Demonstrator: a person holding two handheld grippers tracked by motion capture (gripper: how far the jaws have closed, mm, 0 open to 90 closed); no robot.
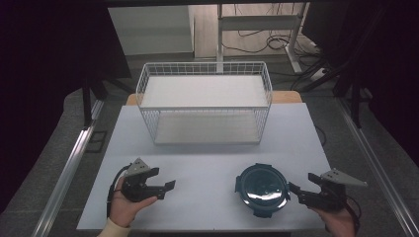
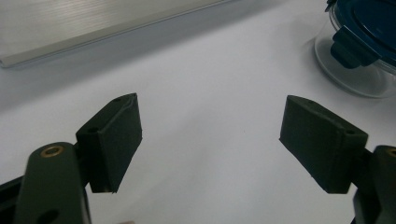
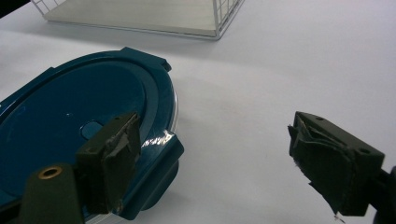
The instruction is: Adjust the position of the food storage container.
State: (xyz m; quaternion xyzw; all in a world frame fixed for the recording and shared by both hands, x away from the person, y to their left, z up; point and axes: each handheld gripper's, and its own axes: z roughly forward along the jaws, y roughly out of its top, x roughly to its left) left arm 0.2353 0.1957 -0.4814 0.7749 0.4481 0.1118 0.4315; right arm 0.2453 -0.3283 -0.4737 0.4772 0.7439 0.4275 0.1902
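- White and smooth, the tabletop [image 1: 207, 163] carries little: a wire basket at the far side and a round container at the near right.
- White wire makes up the basket [image 1: 204, 101], a two-level rack with a pale board on each level; it stands at the far middle of the table, and a strip of bare wood shows behind it at the table's far edge.
- Round and clear-walled, the container [image 1: 262, 189] wears a dark teal lid with locking clips; it sits on the table near the front edge, right of centre, well apart from the basket.
- To the container's right, the right gripper [image 1: 298, 190] is held in a hand, jaws spread wide; in the right gripper view one jaw hangs over the lid's rim beside a clip and the other stands over bare table. Whether that jaw touches the lid I cannot tell.
- At the near left, the left gripper [image 1: 165, 190] rests in the other hand, jaws likewise spread with nothing between them, pointing across the table toward the container and well apart from it.
- Around the table lies grey floor, with metal rails along both sides, dark curtains left and right, and loose cables under a metal frame beyond the basket.
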